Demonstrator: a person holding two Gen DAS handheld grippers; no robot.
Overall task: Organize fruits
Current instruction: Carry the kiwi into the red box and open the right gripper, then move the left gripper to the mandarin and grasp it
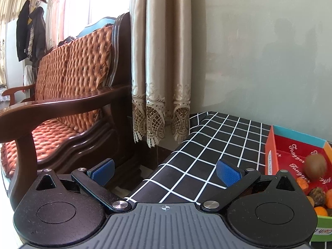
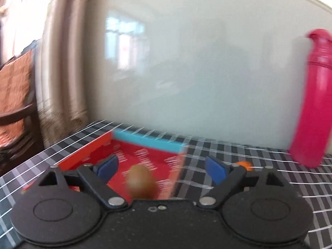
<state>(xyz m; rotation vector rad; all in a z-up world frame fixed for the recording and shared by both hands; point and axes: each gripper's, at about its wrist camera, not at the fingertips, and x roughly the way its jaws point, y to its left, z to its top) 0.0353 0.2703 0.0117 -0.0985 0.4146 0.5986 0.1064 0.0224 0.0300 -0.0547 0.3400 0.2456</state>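
- Brown and blurred, a kiwi-like fruit shows between the right gripper's spread blue pads, touching neither of them; it looks to be dropping into the red box, though the blur leaves unclear whether it is in the air or already on the floor.
- The left wrist view agrees: the same brown fruit appears smeared over the red box's printed floor, near its right-hand side.
- The right gripper's jaws stand wide and hold nothing; the step in hand is, by my reading, the release of this fruit into the box.
- The left gripper is likewise wide open and empty, hovering over the edge of the black checked tablecloth, beside the box.
- At the lower right of the left view lies a cluster of other fruit, orange and dark brown pieces, seemingly in a green-edged container; its contents are only partly visible.
- A small orange fruit sits on the cloth just beyond the right pad, near a pink bottle.
- The next move probably calls for lifting the right gripper clear of the box, then lining up on another loose fruit, perhaps the orange one, with jaws kept wide until they straddle it.
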